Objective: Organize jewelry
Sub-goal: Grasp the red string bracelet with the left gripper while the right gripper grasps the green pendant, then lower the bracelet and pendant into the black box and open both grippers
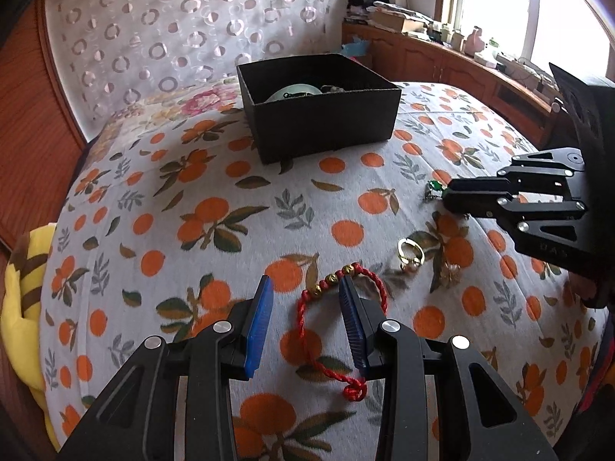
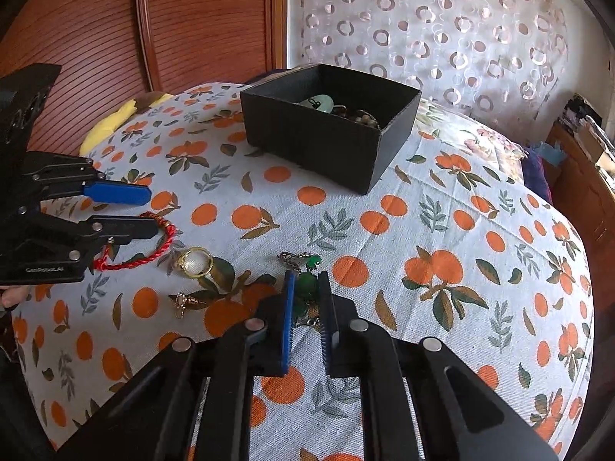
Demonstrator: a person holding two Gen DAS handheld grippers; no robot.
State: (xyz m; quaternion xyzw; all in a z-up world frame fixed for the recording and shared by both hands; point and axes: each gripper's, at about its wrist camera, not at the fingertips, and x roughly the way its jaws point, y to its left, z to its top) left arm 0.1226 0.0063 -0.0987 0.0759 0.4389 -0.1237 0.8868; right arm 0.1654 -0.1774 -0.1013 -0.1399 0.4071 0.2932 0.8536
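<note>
Right gripper point(image 2: 307, 292): jaws drawn in tight on the green pendant point(image 2: 306, 284), blue pad on one side and dark pad on the other, both pressing against the stone; in the left wrist view only its black finger shows, low over the cloth.
Green pendant: lies on the bedspread point(image 2: 384, 238) near the middle of the right wrist view, with a short silver chain point(image 2: 290, 259) running out past the fingertips towards the box.
Left gripper point(image 1: 305, 288): jaws spread, not pinching anything; its tips straddle part of the red cord bracelet point(image 1: 307, 319), one blue pad outside the loop and the other inside it.
Red cord bracelet: a loop of twisted red cord with small gold beads point(image 1: 332, 278) at the far end and a knot point(image 1: 355, 388) at the near end, flat on the cloth.
Gold ring point(image 2: 196, 263): on the bedspread between the bracelet and the pendant, apart from both.
Small gold piece point(image 2: 183, 303): just nearer the camera than the ring in the right wrist view; too small to tell what it is.
Black box point(image 2: 307, 138): open, on the bedspread well beyond the loose jewelry; a pale green disc point(image 2: 321, 101) and some beads point(image 2: 365, 117) show inside.
Bedspread: pale cloth printed with oranges and leaves.
Yellow cushion point(image 1: 19, 315): at the bed's edge, beside a wooden panel.
</note>
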